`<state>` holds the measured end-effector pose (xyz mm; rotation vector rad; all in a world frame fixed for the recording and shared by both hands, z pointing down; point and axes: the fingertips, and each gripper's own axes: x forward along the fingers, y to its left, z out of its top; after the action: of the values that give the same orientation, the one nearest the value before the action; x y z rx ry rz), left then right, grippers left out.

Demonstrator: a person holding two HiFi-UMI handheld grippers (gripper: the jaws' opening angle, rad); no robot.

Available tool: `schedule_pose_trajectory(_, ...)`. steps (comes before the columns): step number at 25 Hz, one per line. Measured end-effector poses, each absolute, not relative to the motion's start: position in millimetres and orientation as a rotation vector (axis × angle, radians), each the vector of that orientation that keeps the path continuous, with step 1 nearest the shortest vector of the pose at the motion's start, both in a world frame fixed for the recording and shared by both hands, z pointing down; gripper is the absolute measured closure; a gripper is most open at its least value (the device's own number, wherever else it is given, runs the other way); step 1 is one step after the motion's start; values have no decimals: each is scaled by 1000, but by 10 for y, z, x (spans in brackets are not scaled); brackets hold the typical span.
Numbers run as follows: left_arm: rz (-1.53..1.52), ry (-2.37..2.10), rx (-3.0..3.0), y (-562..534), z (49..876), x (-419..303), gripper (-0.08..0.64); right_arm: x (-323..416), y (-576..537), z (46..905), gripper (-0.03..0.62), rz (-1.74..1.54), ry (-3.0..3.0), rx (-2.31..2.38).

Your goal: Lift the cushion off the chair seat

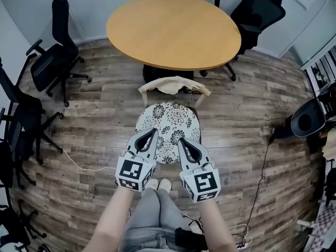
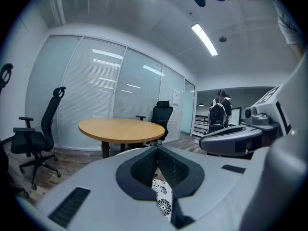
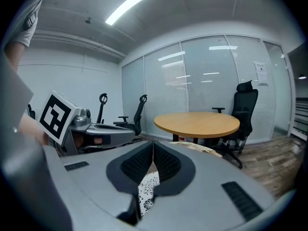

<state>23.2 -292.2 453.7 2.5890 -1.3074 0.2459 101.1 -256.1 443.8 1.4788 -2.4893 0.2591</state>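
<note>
A round white cushion (image 1: 169, 121) with a black flower print lies on the seat of a chair whose tan backrest (image 1: 175, 84) faces the table. My left gripper (image 1: 154, 133) and right gripper (image 1: 180, 140) hover side by side over the cushion's near half, both pointing forward. Both are shut with nothing between the pads. In the left gripper view the closed left gripper (image 2: 156, 148) shows a strip of the cushion (image 2: 164, 197) below it. The right gripper view shows the right gripper (image 3: 153, 143) with pads meeting, and the cushion (image 3: 146, 189) under them.
A round wooden table (image 1: 173, 30) stands just beyond the chair. Black office chairs (image 1: 52, 56) (image 1: 257, 14) stand at the left and far right. A white cable (image 1: 73, 161) runs over the wood floor. A person with a backpack (image 2: 219, 113) stands far off.
</note>
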Motion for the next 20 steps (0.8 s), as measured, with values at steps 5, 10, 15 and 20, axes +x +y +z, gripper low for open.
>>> schedule_pose_trajectory(5,298,-1297,2556,-3090,5038,82,555,959,-2732,4854,565,297,-2466,1479)
schedule_pose_trajectory(10,357,-1296,2491,-3247,5602,-152,555,904,-2873,5251,565,327,-2444,1487)
schedule_pose_trajectory(15,387,-1277,2467,-3374,6121,-305,554,841,-2979,5705,566,344,-2422,1468)
schedule_pose_trajectory(20,436,-1222,2403,-3400,6627,-468,463,772,-3017,6083,565,373,-2401,1445)
